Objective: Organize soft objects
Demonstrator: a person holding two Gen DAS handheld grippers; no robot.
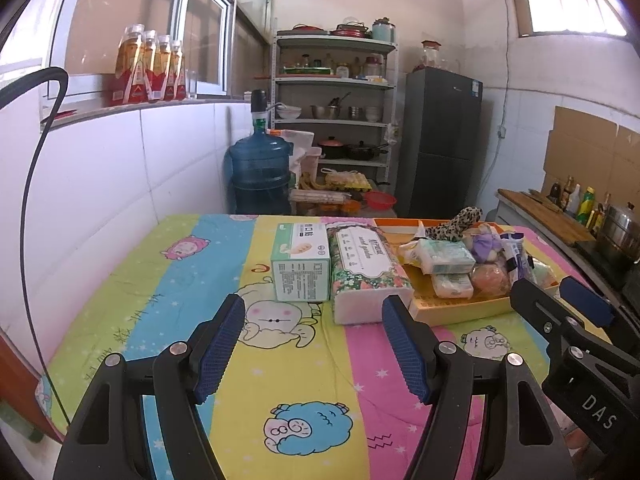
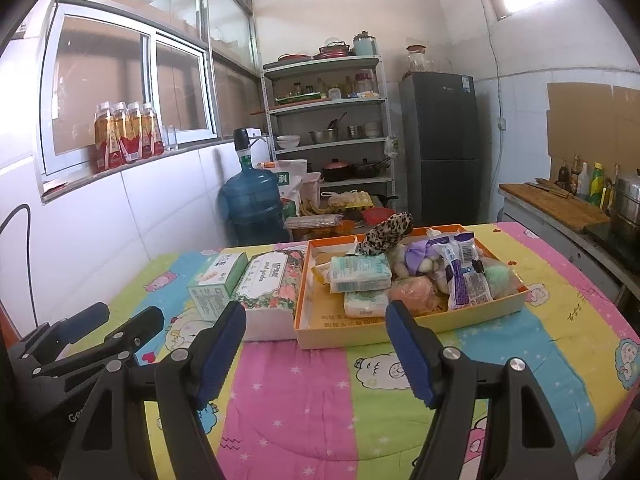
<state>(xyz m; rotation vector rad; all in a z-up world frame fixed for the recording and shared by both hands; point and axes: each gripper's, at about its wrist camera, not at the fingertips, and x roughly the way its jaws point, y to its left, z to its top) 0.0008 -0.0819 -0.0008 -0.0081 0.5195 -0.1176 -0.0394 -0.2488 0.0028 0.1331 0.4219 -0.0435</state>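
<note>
Both grippers — left gripper (image 1: 312,344), right gripper (image 2: 314,348) — hang wide open, empty; reaching into the crowded orange tray (image 2: 400,330) could snag neighbouring packets — they're heaped.

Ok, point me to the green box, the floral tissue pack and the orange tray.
green box (image 1: 301,270), left wrist view, front face
floral tissue pack (image 1: 366,260), left wrist view, top label
orange tray (image 2: 360,330), right wrist view, near wall

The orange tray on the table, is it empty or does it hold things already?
It holds things. The orange tray has tissue packs, a leopard-print cloth and other soft items piled in it; only its near left corner is bare.
</note>
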